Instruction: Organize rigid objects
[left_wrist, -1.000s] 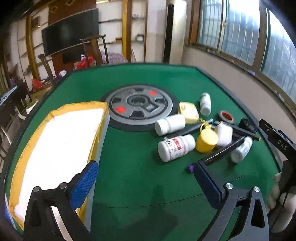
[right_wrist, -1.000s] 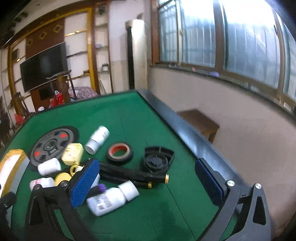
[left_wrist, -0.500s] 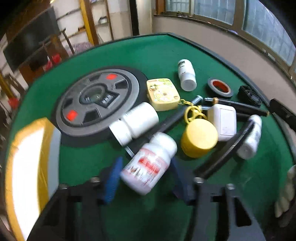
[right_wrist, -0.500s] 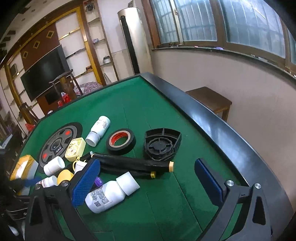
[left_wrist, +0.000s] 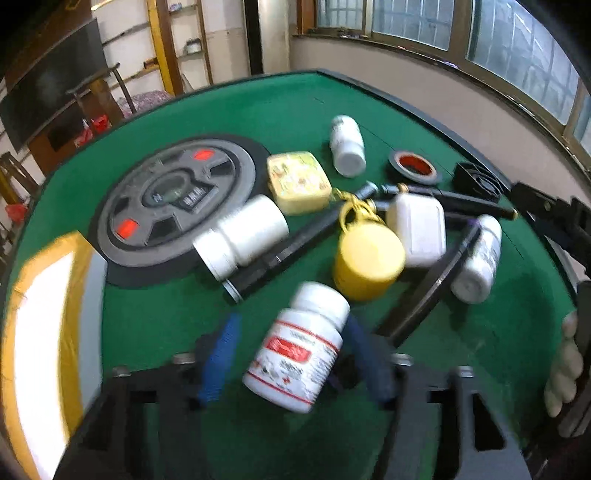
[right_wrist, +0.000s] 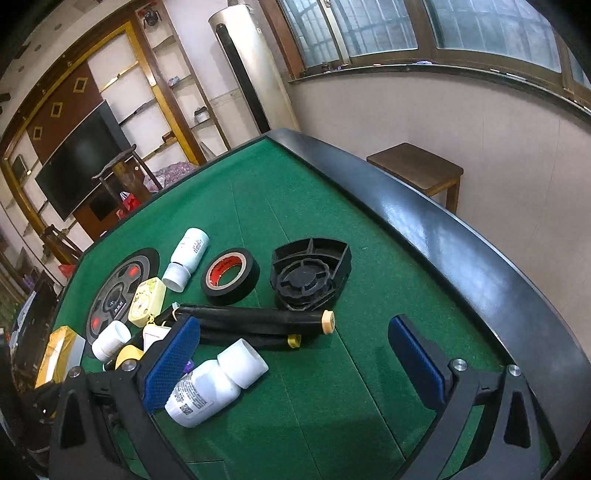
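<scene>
On the green table (left_wrist: 155, 314), near the clutter, the left gripper (left_wrist: 291, 354) is closing around the red-labelled white bottle (left_wrist: 299, 350), pads not yet pressing, right gripper (right_wrist: 295, 354) wide apart and empty; next it likely needs a firm squeeze before lifting.

Daylight comes in through the windows (right_wrist: 369, 33) up top, a touch washed out. Both views bow hard at the edges, corners going black. Left wrist view is smeared: the red-labelled bottle (left_wrist: 295, 350) reads soft, print perhaps unreadable. Glare burns out the white tray (left_wrist: 44, 314). Right wrist view is crisp, sheen streaking the table's black rim (right_wrist: 443, 229).
</scene>
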